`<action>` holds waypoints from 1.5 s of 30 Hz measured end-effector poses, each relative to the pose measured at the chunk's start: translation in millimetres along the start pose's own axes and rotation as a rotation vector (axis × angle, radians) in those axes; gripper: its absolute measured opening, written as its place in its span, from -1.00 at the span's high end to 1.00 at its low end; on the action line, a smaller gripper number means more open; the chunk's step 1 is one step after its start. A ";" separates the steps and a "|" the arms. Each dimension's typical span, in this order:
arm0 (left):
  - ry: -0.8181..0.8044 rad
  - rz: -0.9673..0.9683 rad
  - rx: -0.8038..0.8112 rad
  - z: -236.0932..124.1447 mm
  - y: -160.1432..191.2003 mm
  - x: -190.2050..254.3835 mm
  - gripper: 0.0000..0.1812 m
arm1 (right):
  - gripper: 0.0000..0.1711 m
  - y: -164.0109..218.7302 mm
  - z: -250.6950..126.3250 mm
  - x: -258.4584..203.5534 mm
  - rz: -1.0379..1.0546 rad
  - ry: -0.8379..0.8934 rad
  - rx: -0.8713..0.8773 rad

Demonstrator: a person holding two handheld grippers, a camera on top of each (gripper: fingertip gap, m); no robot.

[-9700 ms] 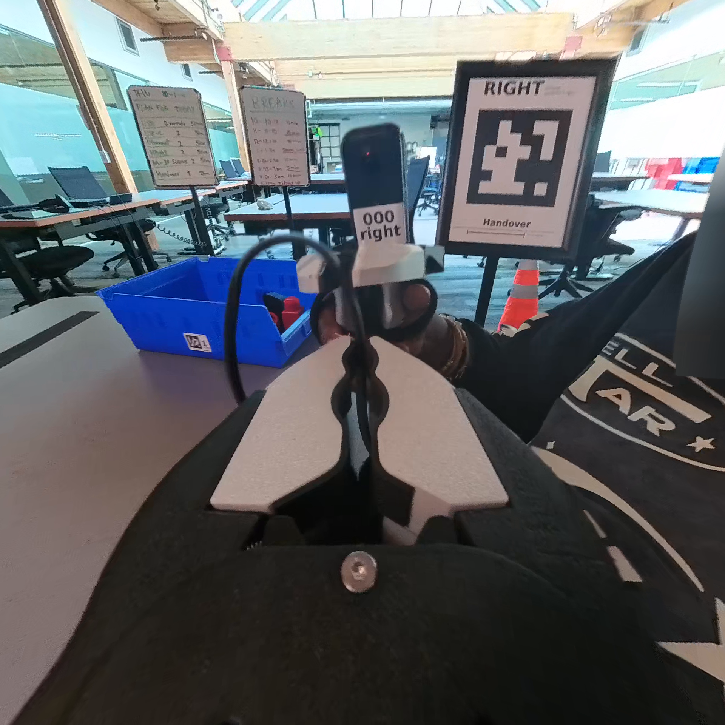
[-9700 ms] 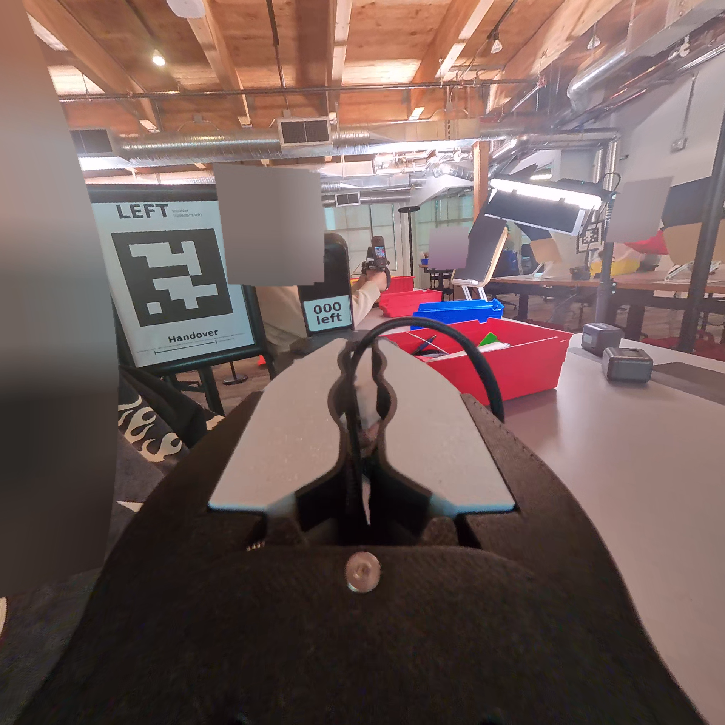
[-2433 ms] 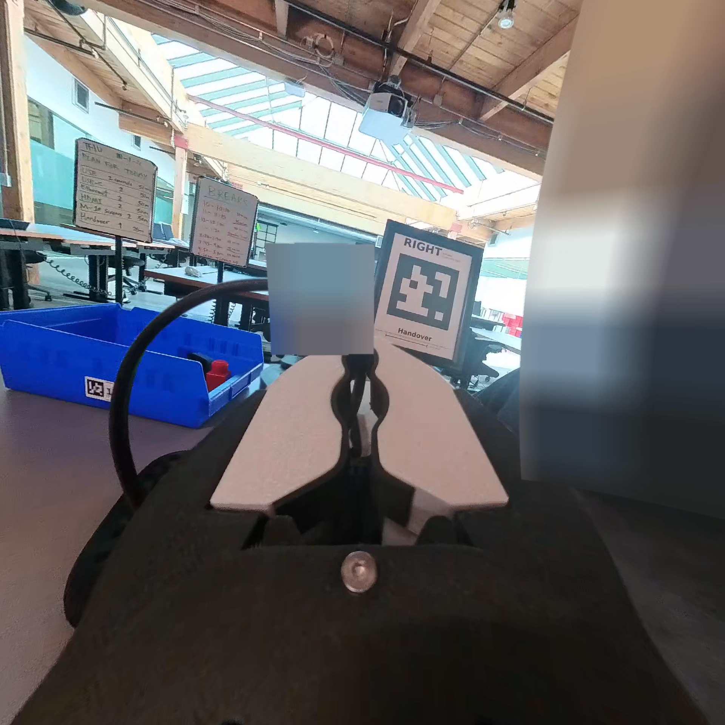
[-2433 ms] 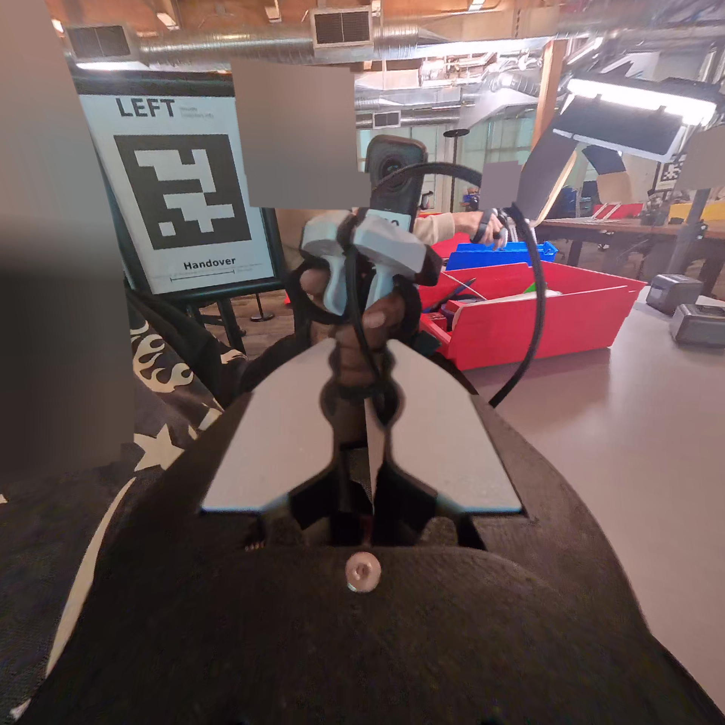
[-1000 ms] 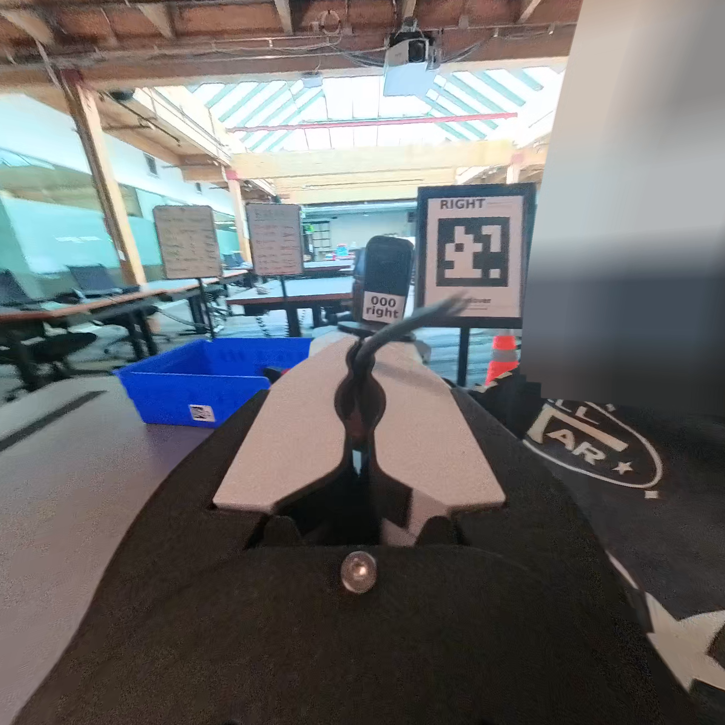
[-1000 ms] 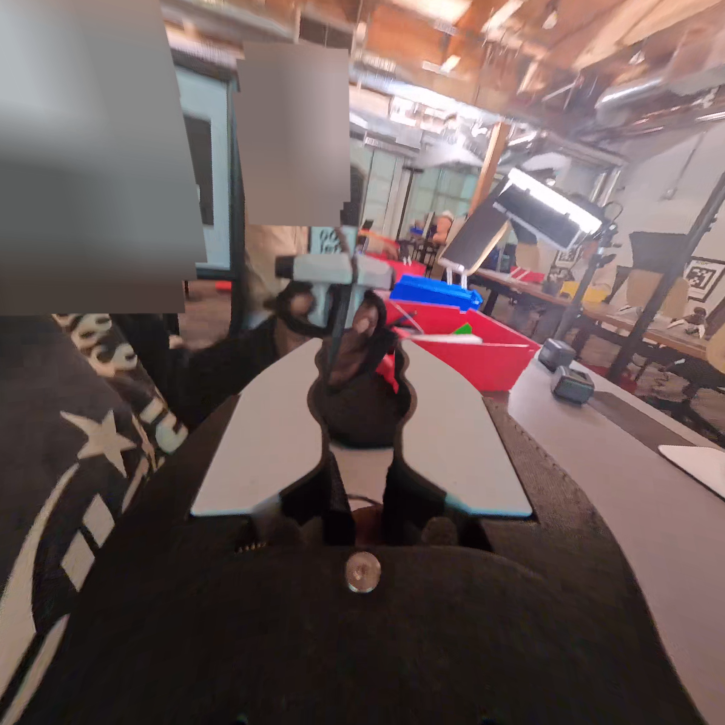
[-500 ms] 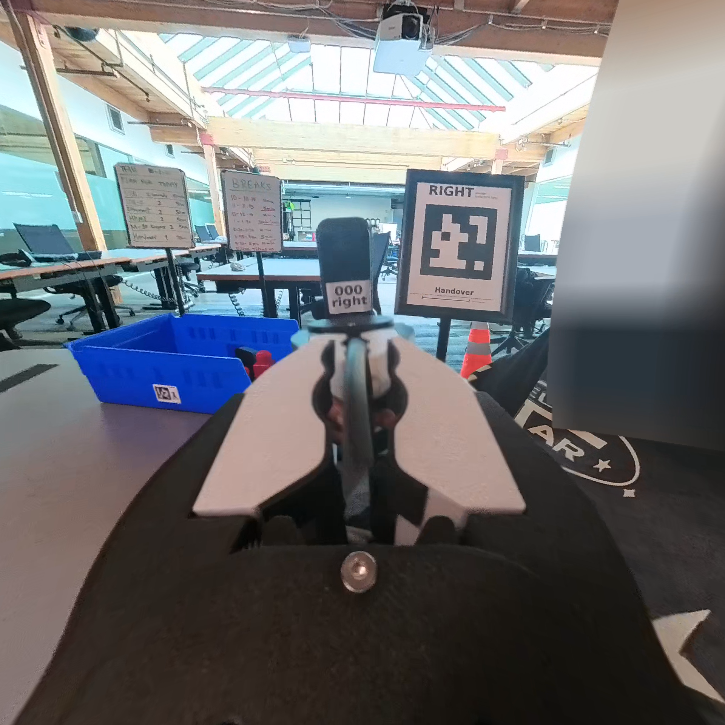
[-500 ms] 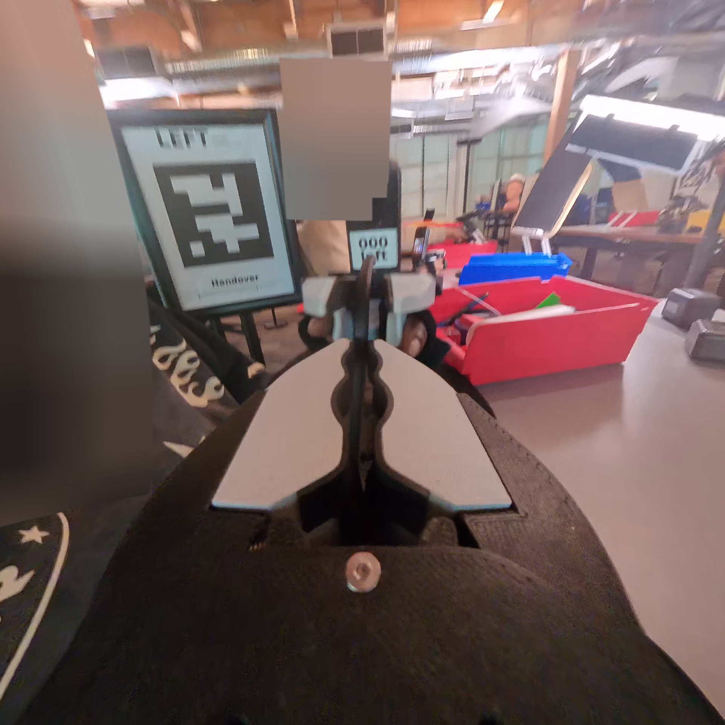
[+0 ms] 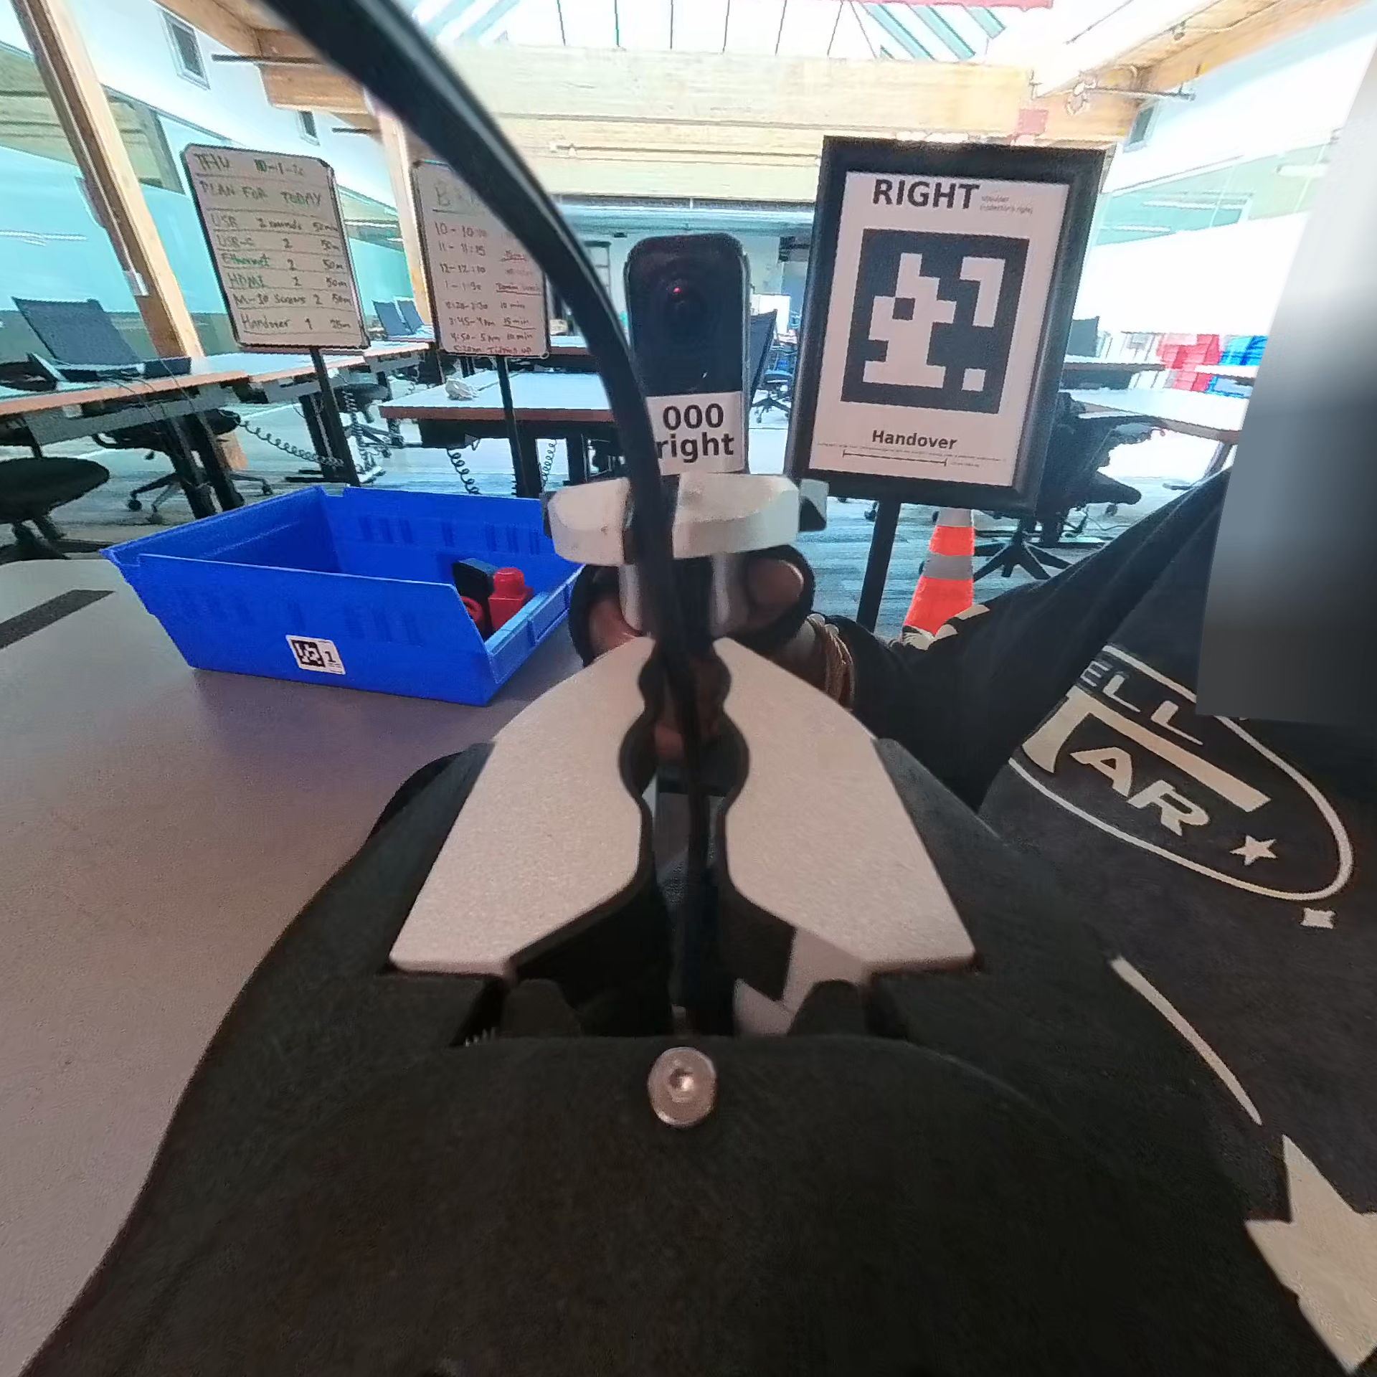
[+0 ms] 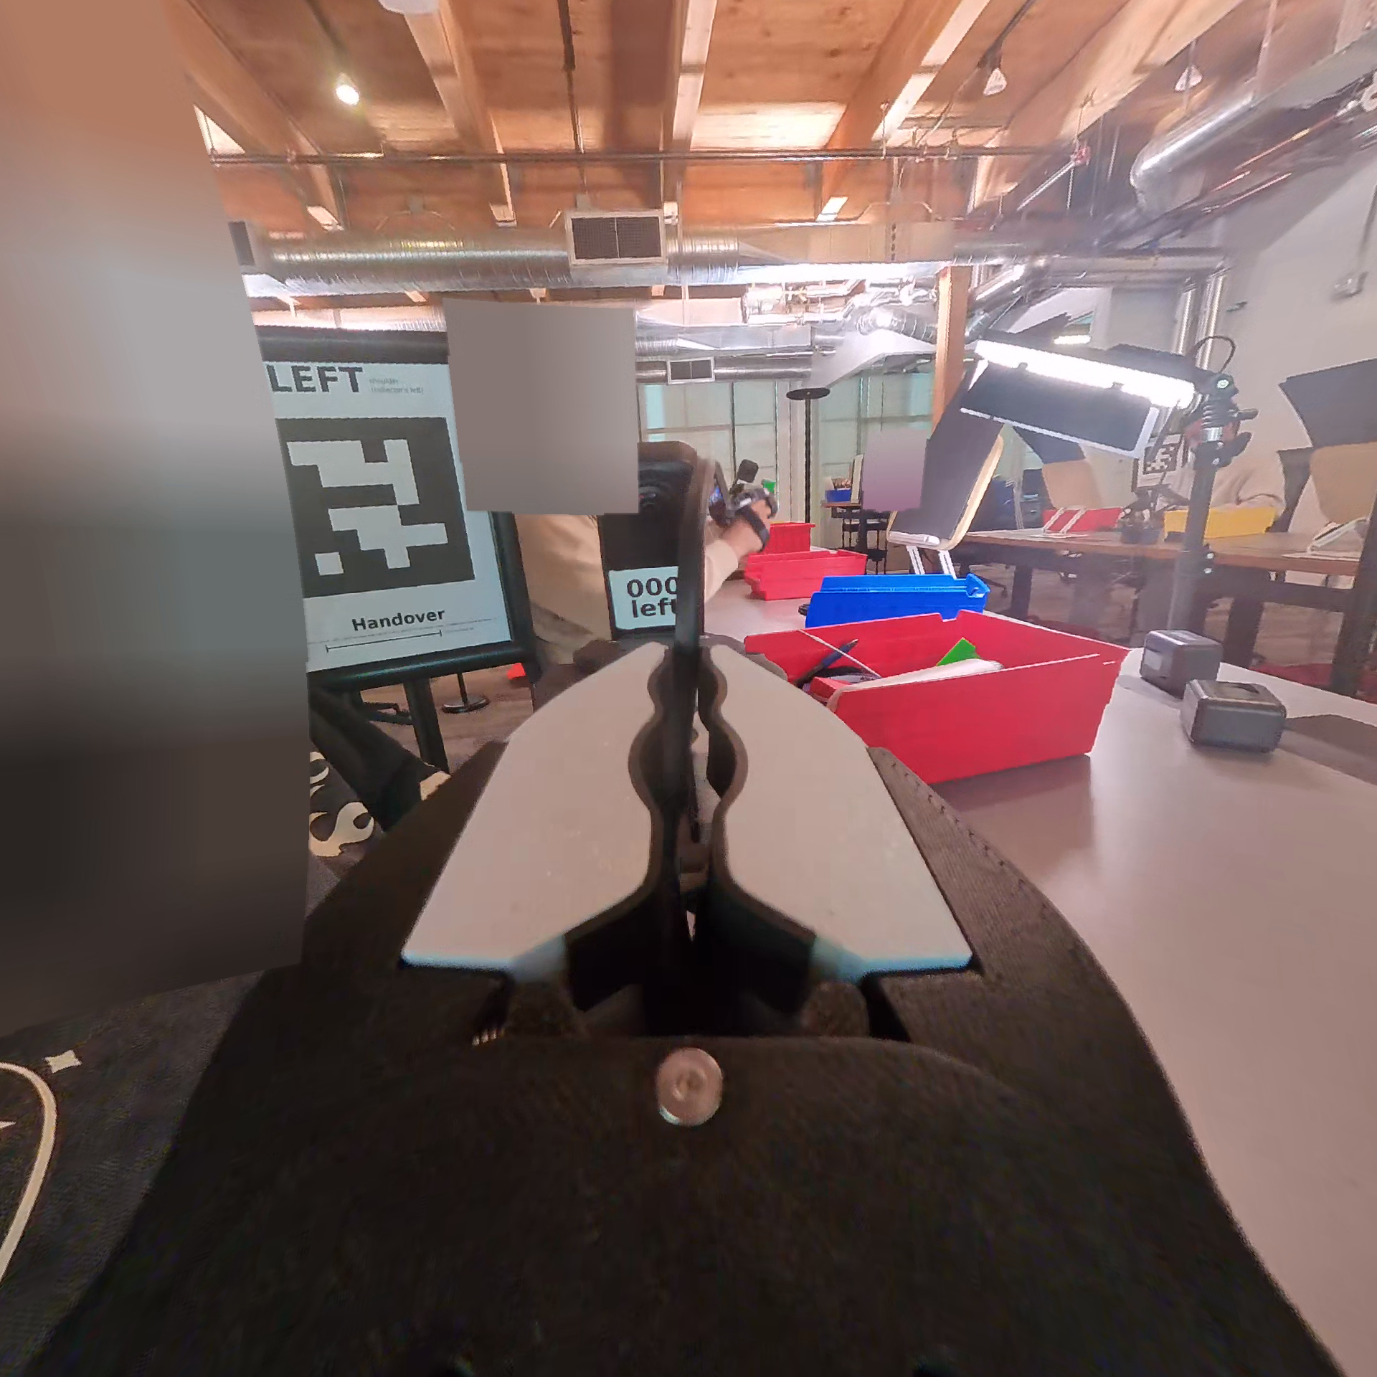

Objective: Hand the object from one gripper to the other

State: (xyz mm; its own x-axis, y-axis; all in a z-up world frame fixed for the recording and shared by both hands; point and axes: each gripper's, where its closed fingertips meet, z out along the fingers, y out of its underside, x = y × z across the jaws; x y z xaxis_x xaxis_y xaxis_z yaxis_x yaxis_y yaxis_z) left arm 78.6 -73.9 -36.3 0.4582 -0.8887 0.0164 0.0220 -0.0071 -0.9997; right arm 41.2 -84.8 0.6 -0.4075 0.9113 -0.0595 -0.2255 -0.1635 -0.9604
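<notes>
We see the black cable (image 9: 674, 648) held between our two tools, which face each other above the table's near edge. In the left wrist view it runs through the narrow slot of the left tool (image 9: 684, 670), whose pale fingers (image 9: 551, 827) are closed on it, then arcs up and out past the top left of the view. Straight ahead, the right tool (image 9: 682, 521) faces us, gripped by a hand (image 9: 767, 596), with the cable passing between its white tips. In the right wrist view the right tool (image 10: 685, 663) is likewise clamped on the cable (image 10: 682, 670), which rises from the slot and bends over in front of the left tool's camera body (image 10: 656, 536). To the left, the grey table (image 9: 149, 782) lies open up to a blue bin (image 9: 335, 589); on the other side the table (image 10: 1192, 857) is bare up to a red bin (image 10: 969, 715) and two small grey boxes (image 10: 1229, 711) near its far edge.
</notes>
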 end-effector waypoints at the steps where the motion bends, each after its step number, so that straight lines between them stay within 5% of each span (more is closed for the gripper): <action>1: -0.006 0.003 0.000 -0.1 0.1 -0.8 0.93 | 0.94 0.0 0.4 -1.1 0.000 -0.005 0.000; 10: 0.000 -0.046 -0.012 -5.6 -2.1 -2.6 0.94 | 0.92 -3.7 -0.7 2.4 -0.006 0.013 0.027; 20: -0.010 -0.109 0.132 -28.8 -30.0 -12.1 0.94 | 0.61 22.9 4.3 9.0 0.054 -0.026 -0.070; 28: 0.015 -0.128 0.177 -32.8 -37.6 -9.4 0.99 | 0.93 42.8 12.0 -4.7 0.041 -0.103 -0.146; 32: -0.002 -0.133 0.153 -34.1 -33.6 -14.6 0.69 | 0.93 21.0 5.8 0.5 0.114 -0.087 -0.051; 35: -0.007 -0.093 0.021 -27.5 -12.9 -15.4 0.69 | 0.93 7.2 -0.7 10.7 0.122 -0.034 0.014; 45: -0.058 0.030 -0.081 -13.0 6.9 -15.1 0.95 | 0.94 2.7 -2.0 11.6 0.095 -0.001 0.022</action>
State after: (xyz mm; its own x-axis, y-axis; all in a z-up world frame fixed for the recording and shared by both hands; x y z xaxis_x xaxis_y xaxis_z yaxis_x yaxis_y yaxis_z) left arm 60.3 -66.5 -43.6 0.5084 -0.8610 -0.0154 -0.0639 -0.0199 -0.9978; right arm 37.7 -73.9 -3.2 -0.4289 0.8909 -0.1495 -0.2053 -0.2573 -0.9443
